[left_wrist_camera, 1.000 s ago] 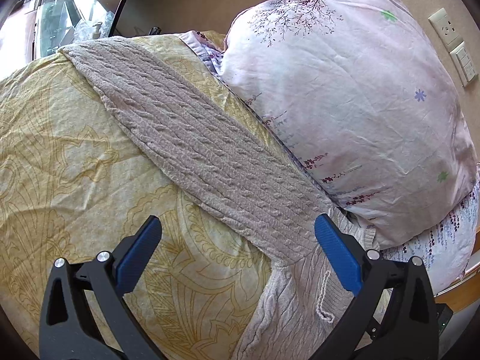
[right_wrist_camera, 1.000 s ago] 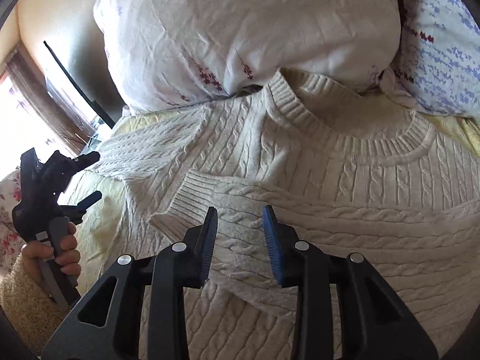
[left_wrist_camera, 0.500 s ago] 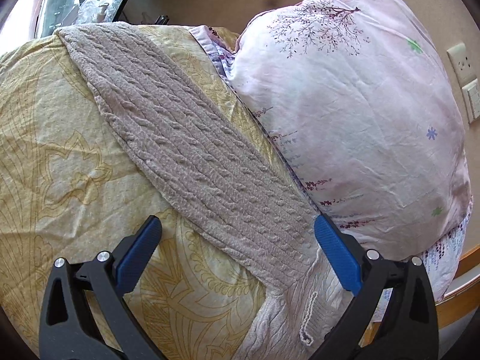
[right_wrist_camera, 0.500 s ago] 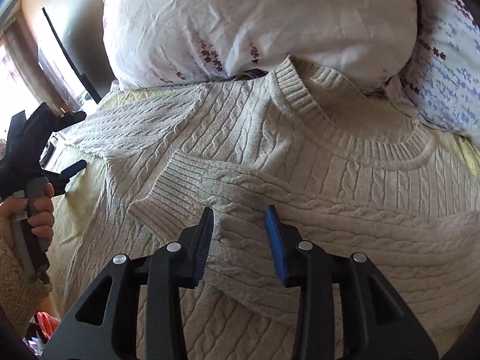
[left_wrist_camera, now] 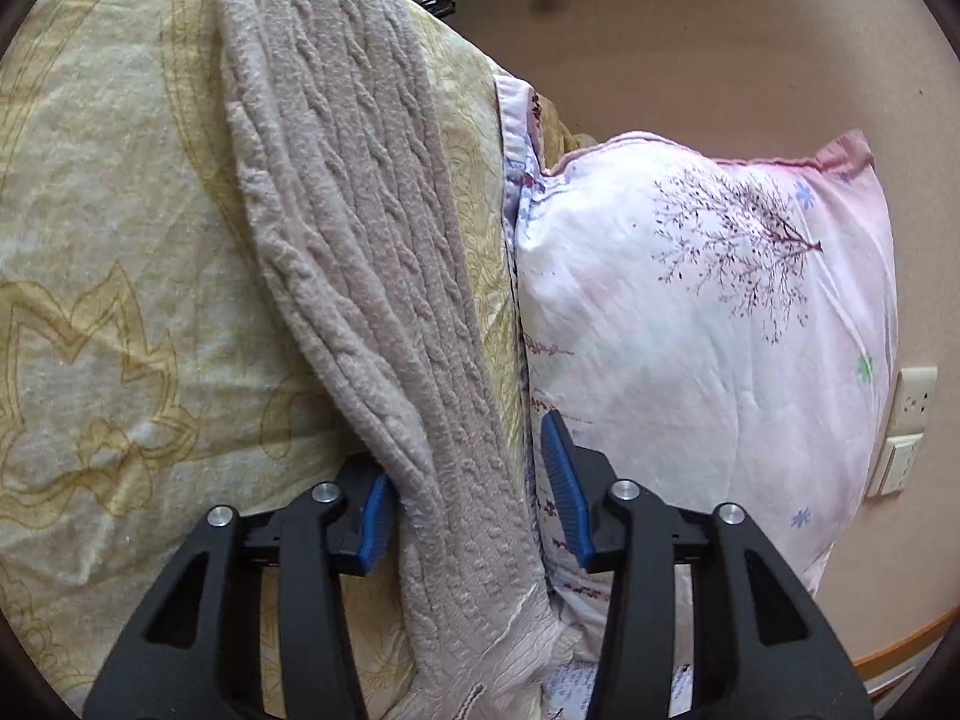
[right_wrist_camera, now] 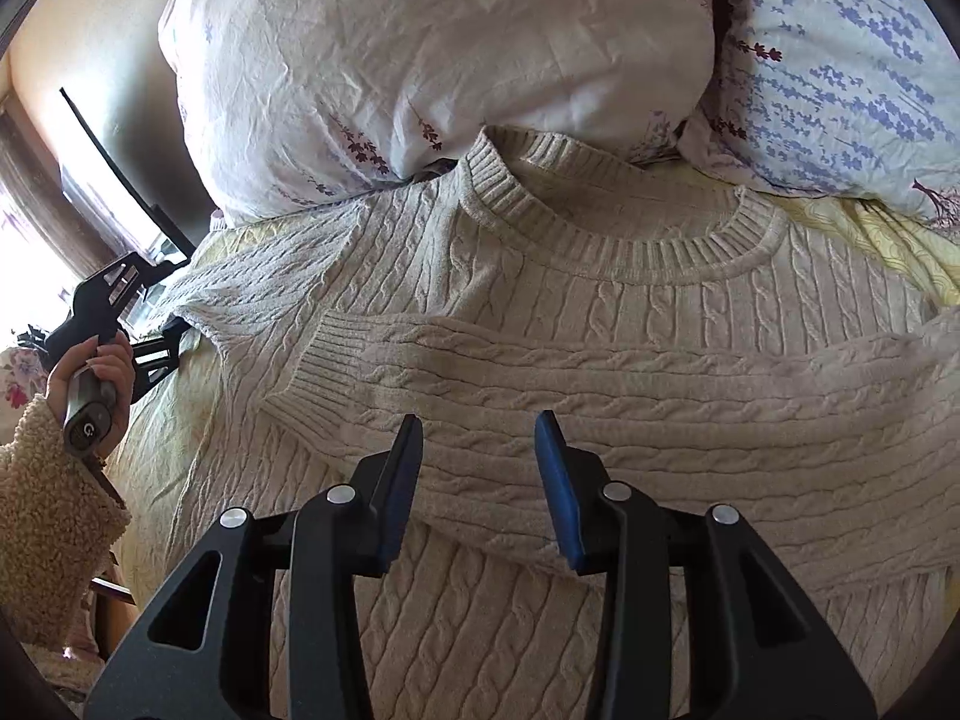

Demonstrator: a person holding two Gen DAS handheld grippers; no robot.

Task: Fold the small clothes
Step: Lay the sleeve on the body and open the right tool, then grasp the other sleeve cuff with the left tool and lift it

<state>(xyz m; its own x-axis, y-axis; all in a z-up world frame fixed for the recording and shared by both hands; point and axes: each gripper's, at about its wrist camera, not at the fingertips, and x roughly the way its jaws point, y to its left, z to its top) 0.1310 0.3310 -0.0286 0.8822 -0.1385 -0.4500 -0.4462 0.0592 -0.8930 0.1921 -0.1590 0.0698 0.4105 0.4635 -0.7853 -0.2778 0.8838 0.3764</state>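
This was a bedroom in a home. A bed [left_wrist_camera: 96, 276] was spread with a yellow patterned sheet, and at its head a plump pink pillow [left_wrist_camera: 708, 348] printed with branches and small flowers leaned against a plain beige wall [left_wrist_camera: 690, 42]. A second pillow with lavender sprigs [right_wrist_camera: 840, 72] lay beside it. A wall socket [left_wrist_camera: 912, 399] and a light switch [left_wrist_camera: 897, 463] sat near the wooden bed frame [left_wrist_camera: 894, 648]. Daylight came through a window [right_wrist_camera: 30, 264].

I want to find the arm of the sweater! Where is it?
In the left wrist view, the sweater sleeve lies on the yellow bedspread, just left of the pink pillow, between the left gripper jaws.
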